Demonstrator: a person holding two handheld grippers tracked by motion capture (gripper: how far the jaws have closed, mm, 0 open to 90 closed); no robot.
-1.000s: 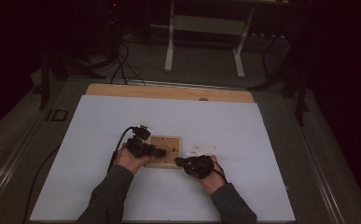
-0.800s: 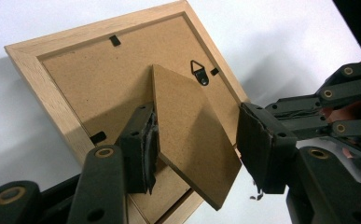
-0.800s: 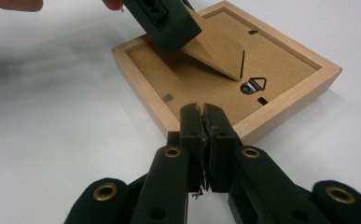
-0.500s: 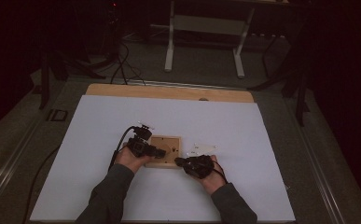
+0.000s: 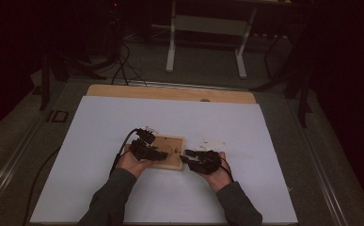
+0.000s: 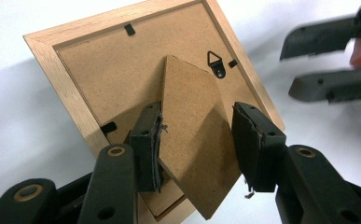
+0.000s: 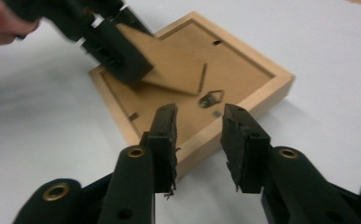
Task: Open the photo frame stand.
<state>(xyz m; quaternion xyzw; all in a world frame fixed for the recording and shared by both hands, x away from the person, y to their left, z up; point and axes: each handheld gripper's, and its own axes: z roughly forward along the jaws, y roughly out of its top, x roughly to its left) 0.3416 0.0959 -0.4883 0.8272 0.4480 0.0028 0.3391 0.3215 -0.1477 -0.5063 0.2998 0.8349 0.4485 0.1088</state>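
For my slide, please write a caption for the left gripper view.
Left gripper straddles the easel stand of a face-down wooden picture frame.

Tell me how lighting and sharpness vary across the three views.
High view: dim, surroundings nearly black, white sheet lit. Left gripper view: bright, picture frame sharp, far claw motion-blurred. Right gripper view: soft focus, far claw blurred.

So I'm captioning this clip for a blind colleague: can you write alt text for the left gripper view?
A wooden picture frame lies face down on a white table, its fold-out cardboard stand raised between the open black jaws of the left gripper; the left pad touches the stand's edge, the right stands clear. A metal hanging hook sits near the frame's upper edge, and the right gripper shows blurred at upper right.
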